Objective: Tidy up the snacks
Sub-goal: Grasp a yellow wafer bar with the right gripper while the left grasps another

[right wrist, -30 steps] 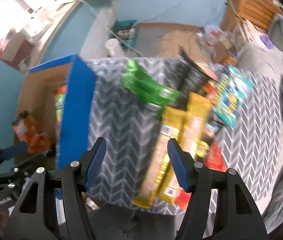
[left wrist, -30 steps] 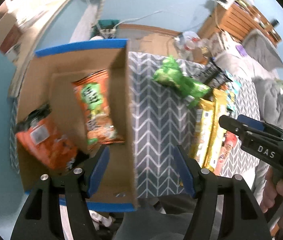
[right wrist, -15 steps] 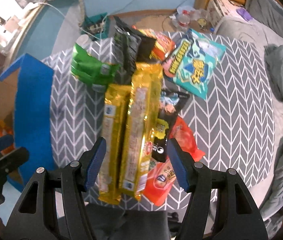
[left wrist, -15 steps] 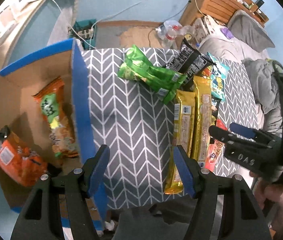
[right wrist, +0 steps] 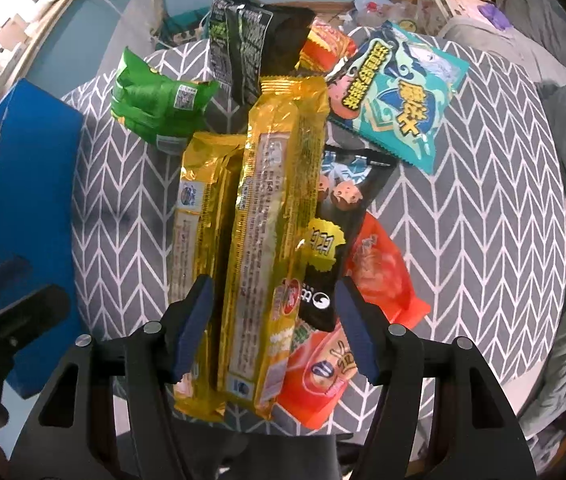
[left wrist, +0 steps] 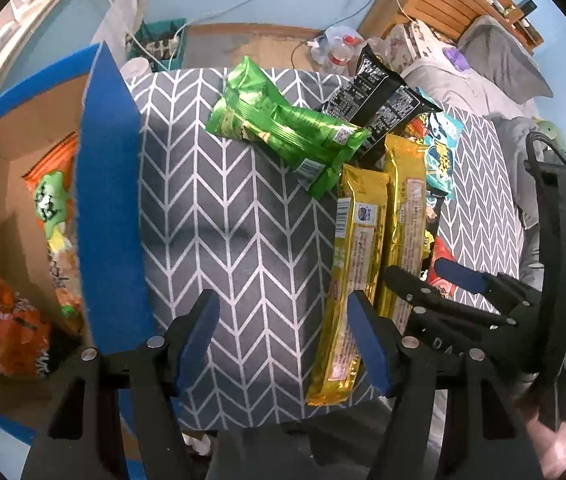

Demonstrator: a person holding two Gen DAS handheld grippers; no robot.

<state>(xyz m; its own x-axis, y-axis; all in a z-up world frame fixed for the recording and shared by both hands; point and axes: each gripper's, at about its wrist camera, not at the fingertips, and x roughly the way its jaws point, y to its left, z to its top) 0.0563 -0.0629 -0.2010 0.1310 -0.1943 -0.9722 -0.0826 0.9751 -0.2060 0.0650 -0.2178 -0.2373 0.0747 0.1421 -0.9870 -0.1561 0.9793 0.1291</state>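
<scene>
Both hand-held tools empty, the right gripper (right wrist: 273,328) hung with jaws apart over the taller yellow biscuit packet (right wrist: 271,240) near the table's (right wrist: 483,200) front edge, apparently about to pick it up, needing only to descend and close, while the left gripper (left wrist: 283,340) waited likewise unclenched over bare cloth.

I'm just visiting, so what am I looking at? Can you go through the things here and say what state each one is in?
left gripper: open, empty, over bare cloth.
right gripper: open, above the yellow packs, not gripping.
cardboard box: open, orange packets inside.
two long yellow packs: sealed, lying side by side.
green bag: sealed, lying on the pile's edge.
black bag: sealed, propped up.
teal bag: sealed, lying flat.
</scene>
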